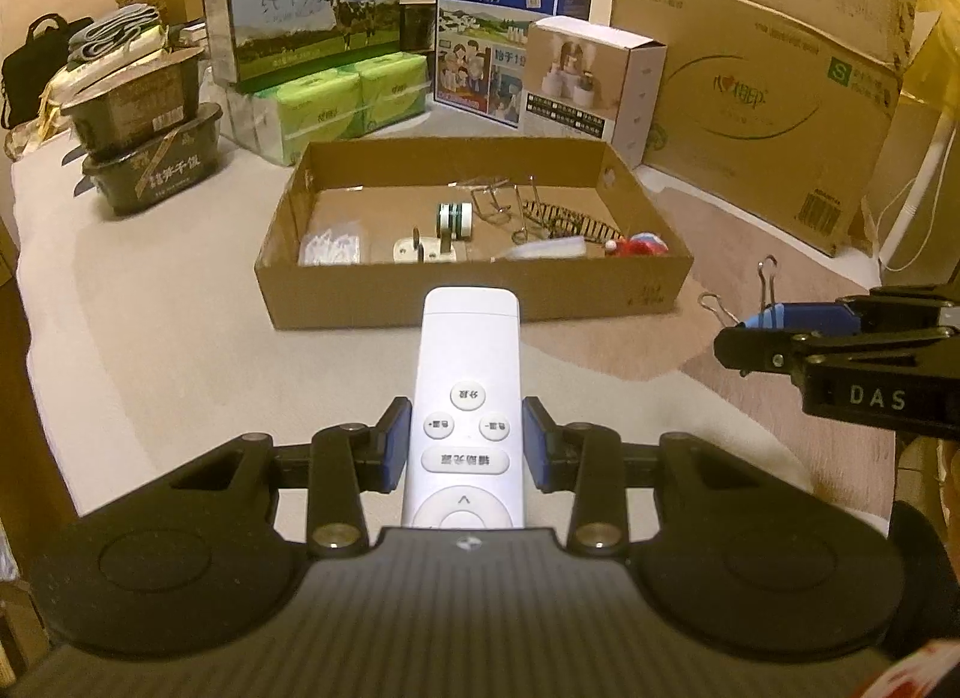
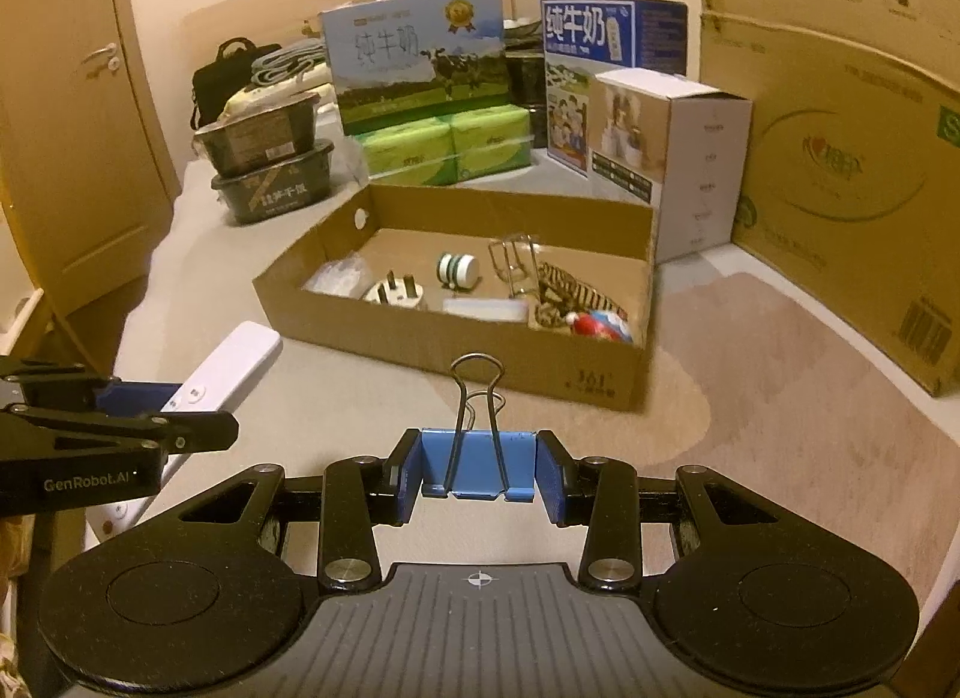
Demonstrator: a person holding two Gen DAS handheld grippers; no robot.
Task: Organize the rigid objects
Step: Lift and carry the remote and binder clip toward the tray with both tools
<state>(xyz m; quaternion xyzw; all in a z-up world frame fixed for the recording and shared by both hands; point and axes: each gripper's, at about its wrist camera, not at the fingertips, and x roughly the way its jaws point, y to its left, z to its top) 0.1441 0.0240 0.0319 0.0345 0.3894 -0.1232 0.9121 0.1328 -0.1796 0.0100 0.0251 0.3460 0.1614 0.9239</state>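
Note:
My left gripper (image 1: 467, 446) is shut on a white remote control (image 1: 465, 398), which sticks out forward above the pale surface, short of the open cardboard box (image 1: 468, 293). My right gripper (image 2: 478, 473) is shut on a blue binder clip (image 2: 477, 464) with its wire handles standing up. Seen from the left wrist, the right gripper (image 1: 738, 338) hangs at the right edge with the binder clip (image 1: 780, 317) between its pads. From the right wrist, the left gripper (image 2: 228, 416) and the remote control (image 2: 231, 365) show at the left. The cardboard box (image 2: 510, 362) holds a plug, a green-white roll, wire clips and a small toy.
Milk cartons (image 1: 312, 8), green tissue packs (image 1: 336, 104), a white box (image 1: 594, 80) and a big cardboard carton (image 1: 762, 92) stand behind the box. Stacked dark food tubs (image 1: 150, 158) sit at the left. A wooden door (image 2: 90, 128) is at far left.

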